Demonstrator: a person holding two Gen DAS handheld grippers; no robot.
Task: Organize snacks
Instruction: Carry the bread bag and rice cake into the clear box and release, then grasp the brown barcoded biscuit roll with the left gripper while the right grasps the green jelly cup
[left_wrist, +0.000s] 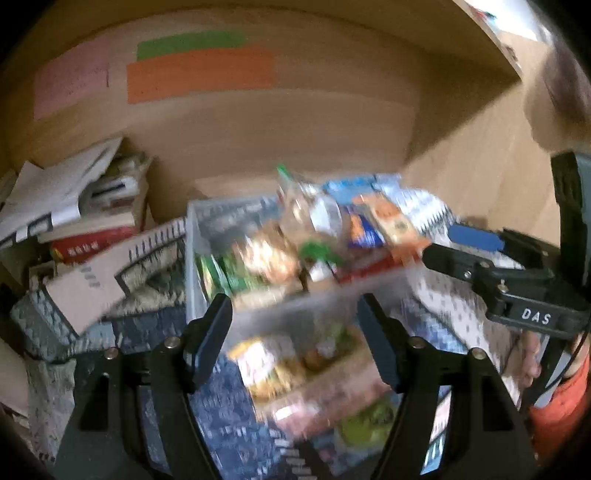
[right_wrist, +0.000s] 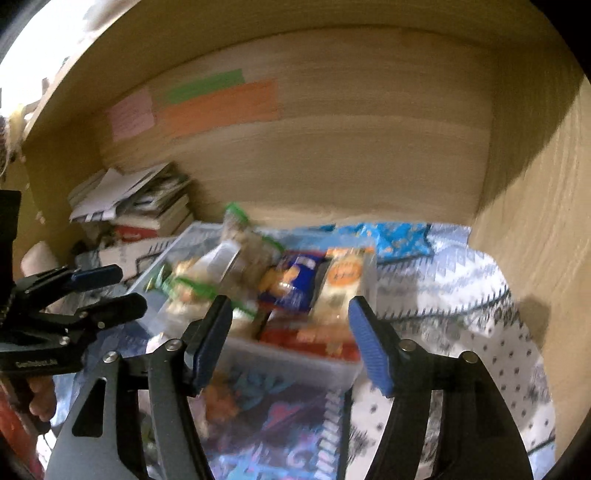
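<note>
A clear plastic bin (left_wrist: 192, 258) full of snack packets stands on a patterned cloth inside a wooden cabinet; it also shows in the right wrist view (right_wrist: 295, 363). On top lie an orange packet (left_wrist: 395, 225), a blue packet (right_wrist: 291, 280) and green-trimmed packets (right_wrist: 192, 290). More snack packets (left_wrist: 303, 373) lie in front of the bin. My left gripper (left_wrist: 295, 328) is open and empty just before the bin's front wall. My right gripper (right_wrist: 291, 332) is open and empty at the bin's near edge. Both views are blurred.
A stack of books and papers (left_wrist: 85, 206) sits at the back left, with a cardboard piece (left_wrist: 85, 291) leaning beside the bin. Coloured paper notes (left_wrist: 199, 70) are stuck on the back wall. A blue packet (right_wrist: 395, 236) lies behind the bin. The cabinet's right wall (right_wrist: 535, 240) is close.
</note>
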